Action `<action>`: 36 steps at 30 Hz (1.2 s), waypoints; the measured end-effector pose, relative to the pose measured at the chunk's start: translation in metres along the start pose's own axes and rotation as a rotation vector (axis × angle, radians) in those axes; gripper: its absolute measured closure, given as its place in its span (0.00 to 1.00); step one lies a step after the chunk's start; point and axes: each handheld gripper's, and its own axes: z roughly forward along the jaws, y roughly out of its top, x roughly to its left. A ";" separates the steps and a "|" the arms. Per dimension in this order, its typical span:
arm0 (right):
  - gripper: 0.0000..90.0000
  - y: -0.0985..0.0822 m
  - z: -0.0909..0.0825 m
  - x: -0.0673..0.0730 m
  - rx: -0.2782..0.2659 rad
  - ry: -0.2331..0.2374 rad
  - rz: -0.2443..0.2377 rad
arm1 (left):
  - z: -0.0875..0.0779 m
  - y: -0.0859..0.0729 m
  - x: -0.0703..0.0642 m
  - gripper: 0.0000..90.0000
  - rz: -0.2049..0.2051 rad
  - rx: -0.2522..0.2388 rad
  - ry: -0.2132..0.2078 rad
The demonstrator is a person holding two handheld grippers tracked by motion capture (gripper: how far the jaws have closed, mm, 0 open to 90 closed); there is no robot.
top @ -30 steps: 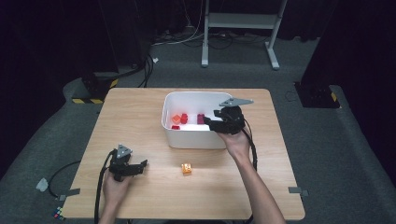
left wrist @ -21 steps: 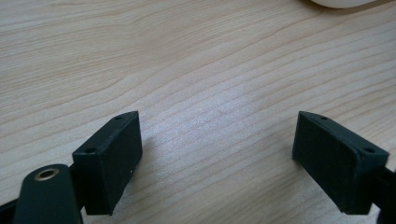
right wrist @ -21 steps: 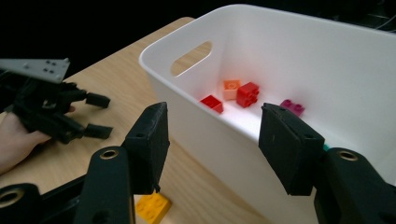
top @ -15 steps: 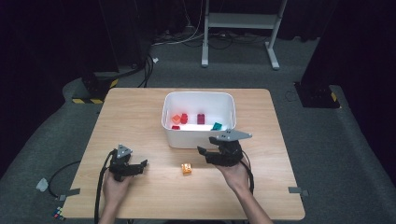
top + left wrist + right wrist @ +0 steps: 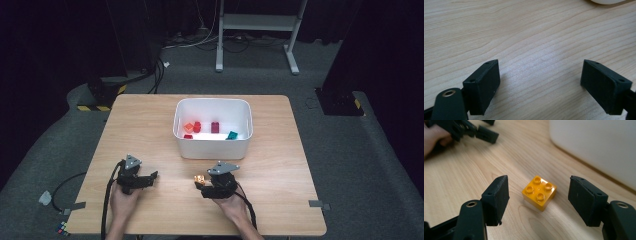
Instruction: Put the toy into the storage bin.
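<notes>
Brick (image 5: 539, 192): orange, studs up, on table (image 5: 150, 125), near bin (image 5: 212, 147).
Right gripper (image 5: 538, 202): jaws wide, just been opening, flank brick without contact.
Left gripper (image 5: 540, 85): open, empty.

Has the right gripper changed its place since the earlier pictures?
Yes. The right gripper came from above the white bin toward the near table edge, its fingers opening. It now faces the orange brick.
</notes>
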 end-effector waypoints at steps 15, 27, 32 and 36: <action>0.52 -0.006 0.034 0.005 0.081 -0.061 -0.040 | 0.000 0.000 0.000 0.18 -0.001 -0.001 -0.001; 0.66 -0.008 0.031 0.009 0.080 -0.096 -0.092 | 0.000 0.000 0.000 0.18 -0.002 -0.001 -0.001; 0.66 -0.006 0.023 0.009 0.057 -0.094 -0.093 | 0.000 0.000 0.000 0.18 -0.001 -0.001 -0.001; 0.66 0.005 0.006 0.008 0.015 -0.092 -0.106 | 0.000 0.000 0.000 0.18 -0.002 0.000 0.000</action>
